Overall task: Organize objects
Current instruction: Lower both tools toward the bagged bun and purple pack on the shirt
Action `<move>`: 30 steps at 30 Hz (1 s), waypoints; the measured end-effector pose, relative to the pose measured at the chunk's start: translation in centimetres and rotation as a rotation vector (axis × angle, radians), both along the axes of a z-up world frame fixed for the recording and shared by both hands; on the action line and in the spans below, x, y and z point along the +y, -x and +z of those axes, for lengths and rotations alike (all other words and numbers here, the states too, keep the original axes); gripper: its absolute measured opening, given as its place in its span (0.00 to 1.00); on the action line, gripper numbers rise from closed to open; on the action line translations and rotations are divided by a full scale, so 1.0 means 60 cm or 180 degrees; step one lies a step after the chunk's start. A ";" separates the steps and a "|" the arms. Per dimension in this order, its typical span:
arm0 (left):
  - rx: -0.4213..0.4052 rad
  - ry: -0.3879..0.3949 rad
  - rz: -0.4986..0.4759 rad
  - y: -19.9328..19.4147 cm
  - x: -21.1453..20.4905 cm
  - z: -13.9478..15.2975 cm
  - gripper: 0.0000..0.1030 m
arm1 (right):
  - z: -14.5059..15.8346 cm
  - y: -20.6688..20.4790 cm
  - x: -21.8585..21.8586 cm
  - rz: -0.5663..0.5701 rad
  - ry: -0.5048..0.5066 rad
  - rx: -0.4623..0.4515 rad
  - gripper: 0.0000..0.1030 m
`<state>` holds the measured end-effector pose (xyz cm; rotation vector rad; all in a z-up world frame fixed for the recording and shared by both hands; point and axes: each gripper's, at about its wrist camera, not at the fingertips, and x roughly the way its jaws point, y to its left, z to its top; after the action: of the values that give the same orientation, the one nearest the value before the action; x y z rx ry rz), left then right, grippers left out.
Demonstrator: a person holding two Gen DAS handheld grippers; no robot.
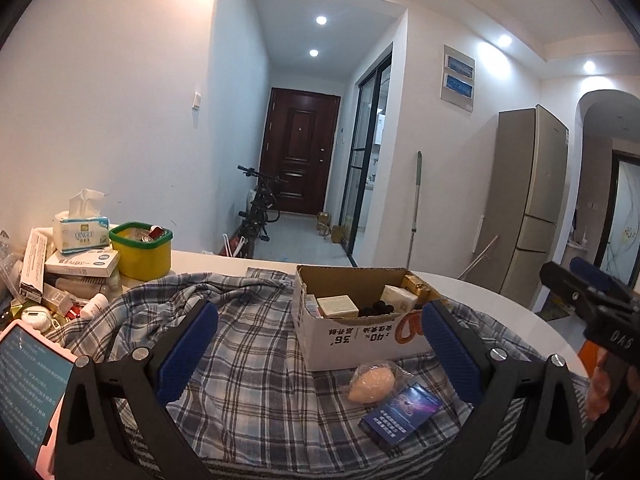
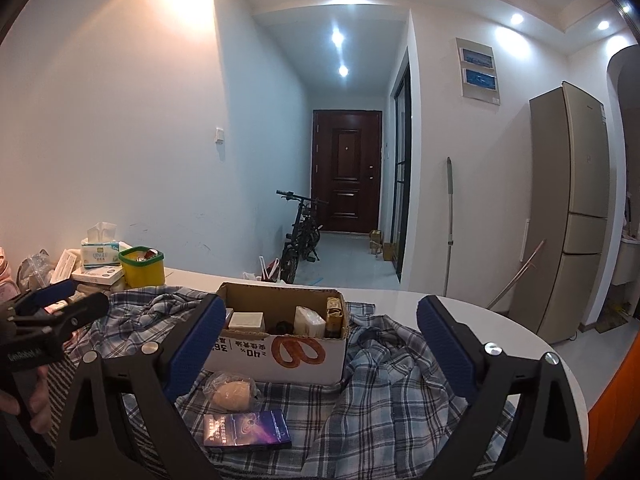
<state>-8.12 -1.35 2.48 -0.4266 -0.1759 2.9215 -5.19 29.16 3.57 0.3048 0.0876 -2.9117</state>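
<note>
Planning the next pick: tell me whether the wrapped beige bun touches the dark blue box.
Apart. The right wrist view shows plaid cloth between the wrapped beige bun and the dark blue box.

The left gripper [image 1: 318, 344] is held level with its blue-padded fingers [image 1: 188, 350] spread wide and nothing between them. The right gripper [image 2: 320, 340] sits beside it on the right, equally level, its fingers [image 2: 448, 344] also wide apart and empty. A hand [image 2: 38, 394] grips the left tool's handle from below
</note>
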 end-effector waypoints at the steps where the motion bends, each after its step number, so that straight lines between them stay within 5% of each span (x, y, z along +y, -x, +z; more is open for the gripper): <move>1: -0.0001 0.0015 0.0004 0.004 0.002 -0.007 1.00 | -0.001 0.003 -0.002 0.0019 0.0000 -0.0018 0.94; 5: -0.0331 0.0117 0.0244 0.048 0.004 -0.044 1.00 | -0.016 0.018 -0.008 0.0047 -0.0017 -0.0126 0.94; 10: -0.0578 0.0075 0.0147 0.074 -0.002 -0.072 1.00 | -0.038 0.047 -0.013 0.0084 0.0008 -0.0317 0.94; 16: -0.0782 0.0388 0.0289 0.090 0.014 -0.100 1.00 | -0.087 0.090 -0.033 0.0278 0.0007 -0.0707 0.94; 23: -0.1241 0.0105 0.0349 0.127 -0.021 -0.137 1.00 | -0.143 0.133 -0.042 0.0331 -0.0123 -0.1175 0.94; 30: -0.1346 0.0110 0.0318 0.132 -0.019 -0.146 1.00 | -0.178 0.138 -0.067 0.0527 -0.0297 -0.1448 0.94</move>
<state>-16.02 -2.47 -6.26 -1.0669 -0.2081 2.8922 -13.45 25.12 -7.10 0.9164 0.1665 -2.6062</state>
